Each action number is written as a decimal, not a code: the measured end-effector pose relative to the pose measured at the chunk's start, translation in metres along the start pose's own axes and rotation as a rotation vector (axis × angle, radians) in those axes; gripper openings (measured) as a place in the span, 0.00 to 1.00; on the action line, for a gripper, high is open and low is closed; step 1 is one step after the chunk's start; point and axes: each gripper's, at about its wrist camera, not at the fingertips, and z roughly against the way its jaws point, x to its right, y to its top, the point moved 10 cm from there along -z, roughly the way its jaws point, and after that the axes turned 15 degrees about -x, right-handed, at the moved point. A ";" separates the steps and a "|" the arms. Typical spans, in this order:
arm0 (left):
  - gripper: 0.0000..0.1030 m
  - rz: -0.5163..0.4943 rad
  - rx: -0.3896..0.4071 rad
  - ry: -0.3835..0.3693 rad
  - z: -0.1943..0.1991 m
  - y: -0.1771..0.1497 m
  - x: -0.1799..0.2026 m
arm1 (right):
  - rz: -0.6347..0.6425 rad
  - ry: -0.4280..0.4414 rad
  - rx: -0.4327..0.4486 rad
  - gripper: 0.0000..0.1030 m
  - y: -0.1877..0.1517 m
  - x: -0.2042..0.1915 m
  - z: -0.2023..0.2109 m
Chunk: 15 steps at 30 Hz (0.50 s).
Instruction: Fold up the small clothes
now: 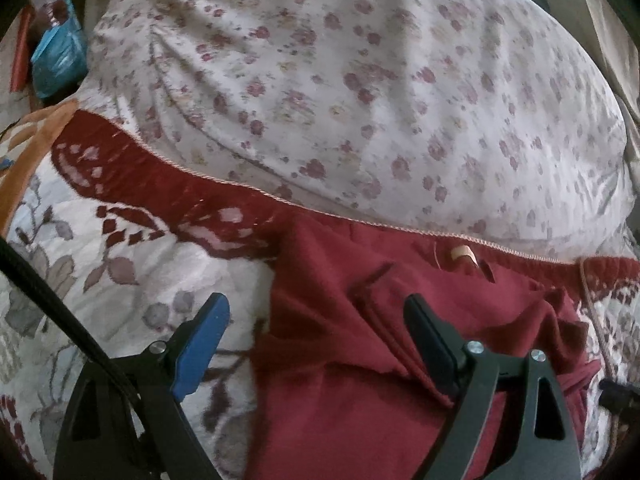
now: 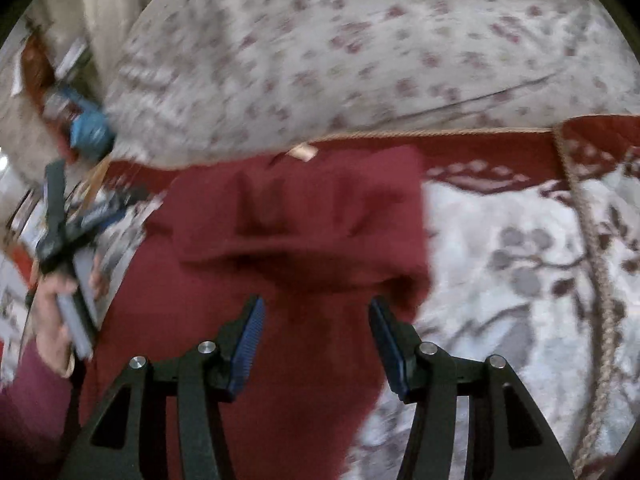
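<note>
A dark red garment lies rumpled on a white floral bedcover, with a small tan label near its far edge. My left gripper is open just above the garment's left edge, its right finger over the cloth and its left finger over the bedcover. In the right wrist view the same garment lies partly folded, label at the far edge. My right gripper is open above the cloth's near part, holding nothing. The left gripper shows at the left, held in a hand.
A large floral pillow lies right behind the garment. The bedcover has a dark red border with tan cord trim. A blue bag and clutter sit at the far left beyond the bed.
</note>
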 end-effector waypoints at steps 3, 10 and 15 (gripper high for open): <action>0.85 -0.039 -0.012 -0.003 -0.005 0.004 0.009 | -0.002 -0.018 0.017 0.57 0.012 0.004 0.000; 0.79 -0.154 -0.082 0.020 -0.033 0.004 0.036 | 0.023 0.011 0.024 0.57 0.013 -0.004 -0.003; 0.05 -0.231 -0.166 -0.004 -0.057 0.004 0.060 | -0.012 0.001 0.045 0.58 0.015 0.009 0.000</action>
